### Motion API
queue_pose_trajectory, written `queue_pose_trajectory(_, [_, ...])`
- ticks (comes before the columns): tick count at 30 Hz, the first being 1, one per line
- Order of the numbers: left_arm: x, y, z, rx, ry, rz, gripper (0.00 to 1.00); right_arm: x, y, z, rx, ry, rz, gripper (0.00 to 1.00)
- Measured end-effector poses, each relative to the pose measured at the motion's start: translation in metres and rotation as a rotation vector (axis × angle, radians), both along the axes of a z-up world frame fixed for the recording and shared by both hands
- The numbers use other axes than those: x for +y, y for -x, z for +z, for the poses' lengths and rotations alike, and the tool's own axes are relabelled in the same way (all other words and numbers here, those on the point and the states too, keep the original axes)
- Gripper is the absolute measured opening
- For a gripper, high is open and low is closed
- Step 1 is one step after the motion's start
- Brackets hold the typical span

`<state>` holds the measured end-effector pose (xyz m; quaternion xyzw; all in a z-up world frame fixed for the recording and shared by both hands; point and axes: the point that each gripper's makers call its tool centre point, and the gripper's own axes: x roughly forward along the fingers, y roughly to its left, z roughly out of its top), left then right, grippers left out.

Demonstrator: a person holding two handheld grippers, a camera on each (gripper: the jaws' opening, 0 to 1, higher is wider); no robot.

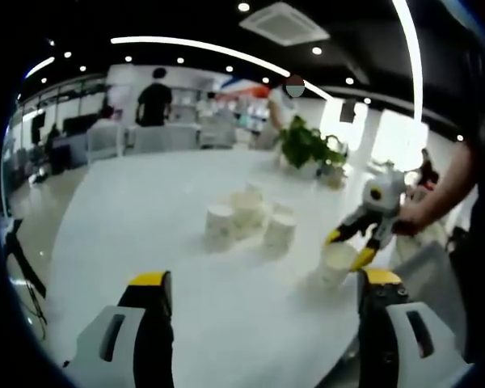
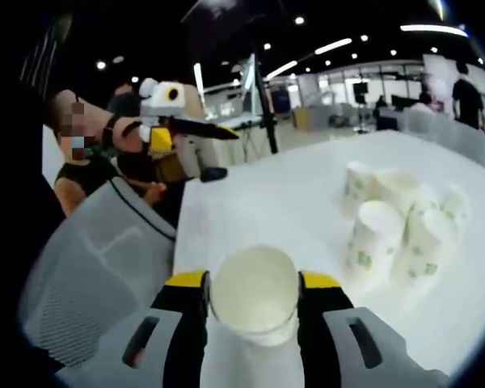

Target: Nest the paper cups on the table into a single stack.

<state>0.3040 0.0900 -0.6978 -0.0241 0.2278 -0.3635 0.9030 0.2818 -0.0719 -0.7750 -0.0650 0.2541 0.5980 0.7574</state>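
Right gripper view: the right gripper (image 2: 253, 293) is clamped on a paper cup (image 2: 255, 301), mouth toward the camera, near the edge of the white table (image 2: 259, 202). A cluster of cups (image 2: 400, 226) stands farther out on the table. Left gripper view: the left gripper (image 1: 265, 284) hangs wide open above the table, holding nothing, with the cluster ahead of it.

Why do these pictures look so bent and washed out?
Left gripper view: the fisheye lens curves the ceiling light strips, and the white table is glary, paling the cups. Right gripper view: the held cup looms large and soft, and the edges blur.
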Motion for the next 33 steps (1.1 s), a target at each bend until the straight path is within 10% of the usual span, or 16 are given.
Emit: queue_pose_trajectory(33, [-0.0055, 0.0042, -0.0025, 0.01, 0.003, -0.008, 0.94, -0.007, 0.0034, -0.0016, 0.008, 0.025, -0.004, 0.46])
